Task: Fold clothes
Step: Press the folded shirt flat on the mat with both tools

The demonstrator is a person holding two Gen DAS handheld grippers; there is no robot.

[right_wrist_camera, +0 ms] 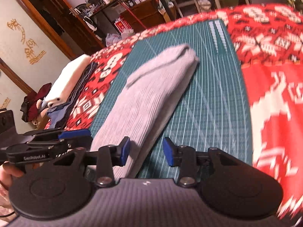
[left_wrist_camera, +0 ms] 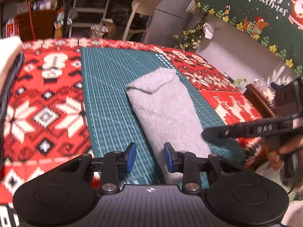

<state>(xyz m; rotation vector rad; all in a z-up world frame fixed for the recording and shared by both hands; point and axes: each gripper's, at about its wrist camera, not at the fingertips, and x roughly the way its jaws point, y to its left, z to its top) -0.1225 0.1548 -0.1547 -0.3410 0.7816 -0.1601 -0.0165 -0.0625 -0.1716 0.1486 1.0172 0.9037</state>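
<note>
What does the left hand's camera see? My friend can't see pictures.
A folded grey garment lies on a green mat over a red Christmas cloth. The left gripper is open just in front of it, and the right gripper reaches in from the right.

Soft ribbed grey knit garment (left_wrist_camera: pixel 166 111) on matt green gridded mat (left_wrist_camera: pixel 106 94), red patterned woven cloth (left_wrist_camera: pixel 43 102) beneath

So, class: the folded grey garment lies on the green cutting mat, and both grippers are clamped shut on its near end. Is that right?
Not quite. The folded grey garment does lie on the green cutting mat, but neither gripper is clamped: the left gripper and right gripper stand open, pads apart. Each wrist view shows its own.
</note>
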